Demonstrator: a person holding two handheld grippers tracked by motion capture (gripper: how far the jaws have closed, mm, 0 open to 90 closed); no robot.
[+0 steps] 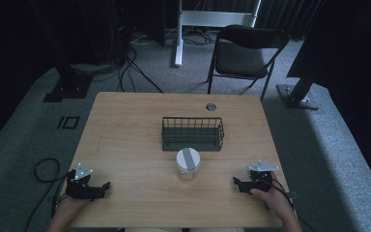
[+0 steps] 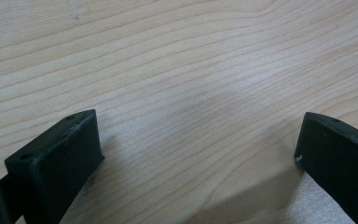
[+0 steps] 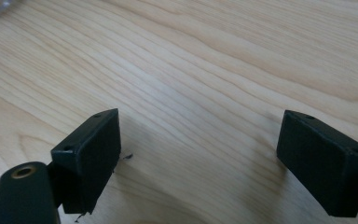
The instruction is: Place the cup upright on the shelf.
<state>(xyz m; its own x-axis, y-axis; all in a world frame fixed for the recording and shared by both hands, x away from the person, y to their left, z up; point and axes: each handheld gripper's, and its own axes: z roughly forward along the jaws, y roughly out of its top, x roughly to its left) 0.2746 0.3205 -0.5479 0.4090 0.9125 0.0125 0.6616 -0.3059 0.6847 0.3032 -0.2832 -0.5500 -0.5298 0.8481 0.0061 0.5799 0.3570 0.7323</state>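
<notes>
The left gripper (image 1: 102,186) and right gripper (image 1: 236,182) rest on the table (image 1: 125,135) near its front corners, jaws spread wide and empty, flanking the work area. The white-lidded clear jar (image 1: 188,163) stands midway between them, just before the wire basket (image 1: 192,133), within reach of either.

Both hands are parked low at the near edge of the desk (image 1: 125,125), one at each corner. The left hand-held gripper (image 1: 105,185) sits flat on the wood, jaws pointing inward toward the middle, grey three-cornered plate on top, the left hand (image 1: 67,205) gripping it from behind with the forearm coming up from the bottom. The right hand-held gripper (image 1: 235,181) mirrors it, jaws aimed inward too, right hand (image 1: 270,198) wrapped around the back. In both gripper views the black jaws stand wide apart with bare wood between them, tips close to the surface.
</notes>
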